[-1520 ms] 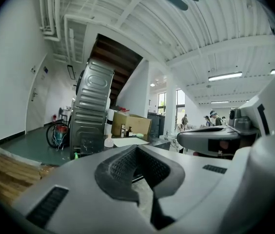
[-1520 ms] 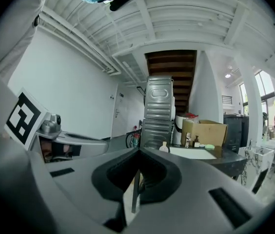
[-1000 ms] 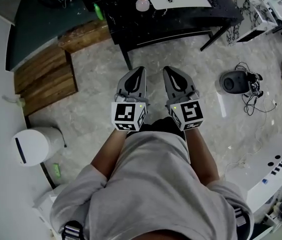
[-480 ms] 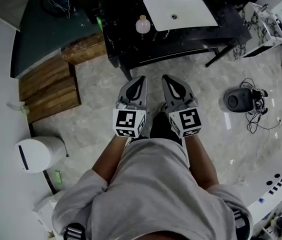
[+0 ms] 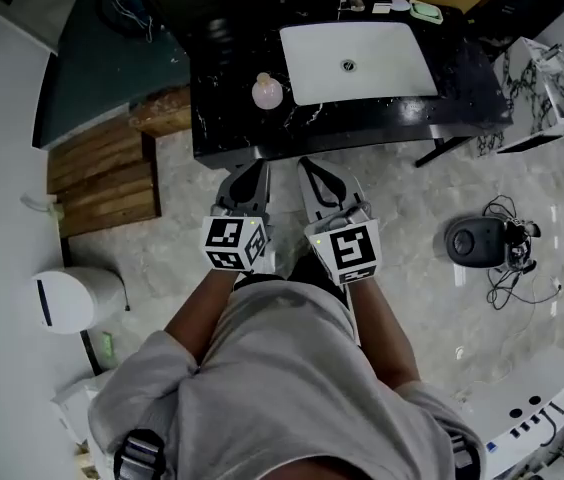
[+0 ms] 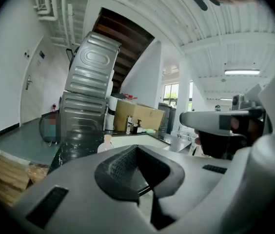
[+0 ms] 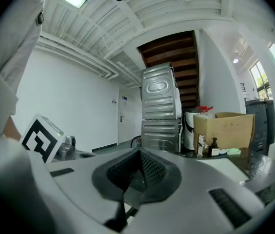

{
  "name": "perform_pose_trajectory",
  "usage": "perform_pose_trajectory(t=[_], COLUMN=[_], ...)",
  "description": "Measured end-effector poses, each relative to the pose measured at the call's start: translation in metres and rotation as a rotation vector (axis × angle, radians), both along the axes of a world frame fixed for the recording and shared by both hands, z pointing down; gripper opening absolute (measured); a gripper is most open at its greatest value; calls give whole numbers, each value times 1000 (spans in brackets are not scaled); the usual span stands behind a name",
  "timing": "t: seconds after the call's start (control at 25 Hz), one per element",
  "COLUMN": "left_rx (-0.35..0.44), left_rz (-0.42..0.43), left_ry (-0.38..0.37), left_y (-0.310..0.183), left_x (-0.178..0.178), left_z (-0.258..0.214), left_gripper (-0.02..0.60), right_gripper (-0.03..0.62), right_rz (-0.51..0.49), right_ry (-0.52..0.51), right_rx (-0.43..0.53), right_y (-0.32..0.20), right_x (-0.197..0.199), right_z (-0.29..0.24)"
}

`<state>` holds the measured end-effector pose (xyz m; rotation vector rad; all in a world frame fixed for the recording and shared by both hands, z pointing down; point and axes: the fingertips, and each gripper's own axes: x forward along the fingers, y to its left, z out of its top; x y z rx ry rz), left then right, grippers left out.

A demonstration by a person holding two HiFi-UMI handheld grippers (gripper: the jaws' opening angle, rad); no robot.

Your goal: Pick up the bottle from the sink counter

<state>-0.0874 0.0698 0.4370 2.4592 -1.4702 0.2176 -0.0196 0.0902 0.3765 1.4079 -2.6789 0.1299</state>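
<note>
Left tool point(image 5: 251, 172): jaws fully together, nothing between them. Right tool point(image 5: 314, 168): jaws likewise closed and empty. The two tools are held side by side, tips pointing at the front edge of the black counter point(image 5: 224, 133), which lies just ahead of them. The bottle point(image 5: 267, 92) stands upright on the counter, ahead of the left tool and clear of its tip; neither tool touches it. In the left gripper view, the bottle's top shows just above the closed jaws. The white sink point(image 5: 357, 63) is set into the counter ahead of the right tool, with the bottle just beside its left edge. A faucet point(image 7: 201, 141) stands beyond the sink, and a cardboard box point(image 7: 227, 126) behind it.
</note>
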Motion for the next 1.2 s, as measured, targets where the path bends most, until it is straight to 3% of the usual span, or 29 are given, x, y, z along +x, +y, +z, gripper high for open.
perform_pose_trajectory(t=[0.24, 0.52, 0.76, 0.88, 1.0, 1.2], left_rx=[-42, -40, -1, 41, 63, 27], left_rz=[-55, -39, -20, -17, -38, -22], left_ry=[-15, -99, -165, -124, -96, -203], left_y=[-40, -66, -89, -101, -117, -129], left_x=[25, 40, 42, 41, 33, 15], left_z=[5, 12, 27, 24, 22, 44], left_gripper=[11, 11, 11, 11, 11, 11], right_gripper=[9, 9, 9, 9, 9, 9], right_rz=[27, 73, 64, 35, 59, 54], right_ry=[-59, -74, -91, -142, -109, -94], right_rx=[-17, -77, -147, -186, -188, -162], right_y=[-29, -52, -69, -78, -95, -122], right_x=[36, 72, 81, 81, 84, 72], right_z=[11, 35, 60, 67, 70, 60])
